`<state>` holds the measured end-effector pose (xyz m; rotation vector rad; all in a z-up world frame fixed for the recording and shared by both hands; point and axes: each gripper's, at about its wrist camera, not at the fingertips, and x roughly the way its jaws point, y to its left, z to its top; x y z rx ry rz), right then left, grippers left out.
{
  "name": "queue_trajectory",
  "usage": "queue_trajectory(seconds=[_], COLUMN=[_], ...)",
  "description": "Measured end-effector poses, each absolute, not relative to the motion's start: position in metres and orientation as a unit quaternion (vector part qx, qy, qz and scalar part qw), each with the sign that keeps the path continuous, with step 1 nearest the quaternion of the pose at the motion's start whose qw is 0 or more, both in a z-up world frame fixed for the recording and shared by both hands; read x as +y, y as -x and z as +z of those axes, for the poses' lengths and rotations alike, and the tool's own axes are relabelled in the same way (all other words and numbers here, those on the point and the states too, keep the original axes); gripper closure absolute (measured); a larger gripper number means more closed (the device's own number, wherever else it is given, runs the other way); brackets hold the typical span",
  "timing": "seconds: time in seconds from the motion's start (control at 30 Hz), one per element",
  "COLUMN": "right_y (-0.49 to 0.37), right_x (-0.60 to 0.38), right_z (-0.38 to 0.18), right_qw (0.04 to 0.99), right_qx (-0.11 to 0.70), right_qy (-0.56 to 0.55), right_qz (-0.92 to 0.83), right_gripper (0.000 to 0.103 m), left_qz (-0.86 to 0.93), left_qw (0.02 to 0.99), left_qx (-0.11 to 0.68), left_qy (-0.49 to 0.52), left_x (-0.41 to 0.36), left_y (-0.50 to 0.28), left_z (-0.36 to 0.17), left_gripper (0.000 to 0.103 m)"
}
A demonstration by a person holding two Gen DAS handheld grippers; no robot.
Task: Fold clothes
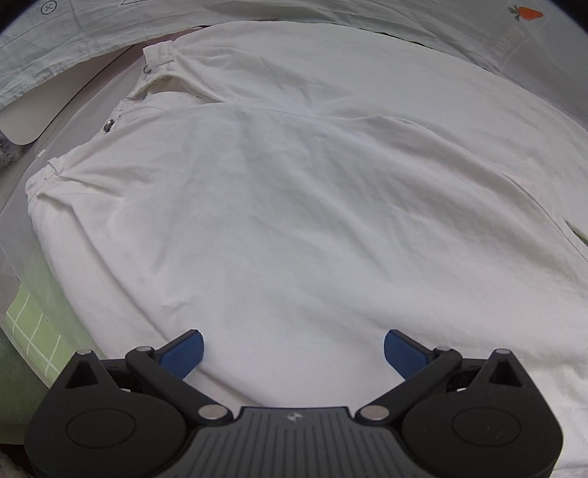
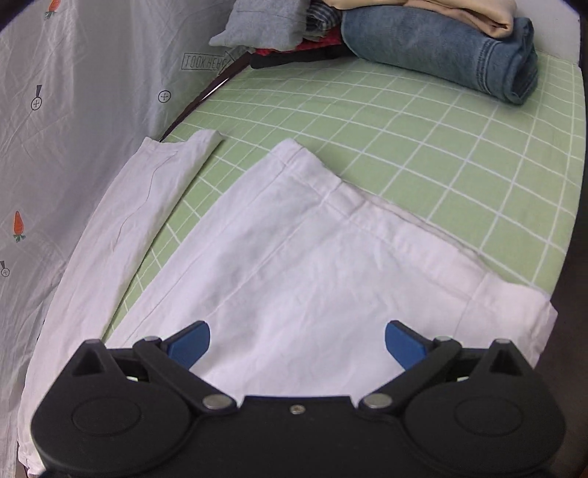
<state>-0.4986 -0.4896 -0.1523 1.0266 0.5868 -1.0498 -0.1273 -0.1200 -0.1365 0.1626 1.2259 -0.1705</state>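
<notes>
White trousers (image 1: 294, 206) lie spread flat on the bed, waistband and button at the upper left of the left wrist view. My left gripper (image 1: 294, 355) hovers over the seat area, its blue pads wide apart with only flat cloth below. In the right wrist view the two white trouser legs (image 2: 294, 257) stretch away over the green checked sheet (image 2: 422, 147), the nearer leg's hem folded at an angle. My right gripper (image 2: 297, 347) stands open above that nearer leg, nothing pinched between its blue pads.
A pale printed fabric wall with carrots (image 2: 55, 147) runs along the bed's far side. Rolled blue jeans (image 2: 459, 55) and a pile of other clothes (image 2: 279, 29) sit at the sheet's far end. The bed edge (image 2: 573, 257) drops off at right.
</notes>
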Motion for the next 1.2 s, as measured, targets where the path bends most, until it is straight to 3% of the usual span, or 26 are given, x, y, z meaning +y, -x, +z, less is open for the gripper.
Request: queue_trajectory(seconds=[0.37,1.2], right_y=[0.544,0.581], right_x=[-0.468,-0.489], right_z=[-0.149,-0.163], right_qw=[0.7,0.72], right_qx=[0.312,0.279], right_qy=[-0.388,-0.424], right_qz=[-0.513,-0.473], right_gripper=[0.0,0.002], left_qz=[-0.116,-0.097], left_qw=[0.797,0.796], left_qx=[0.577,0.589], left_qy=[-0.135,-0.097], left_x=[-0.152,-0.167], left_y=[0.161,0.194], left_z=[-0.148,-0.151], left_gripper=[0.0,0.0])
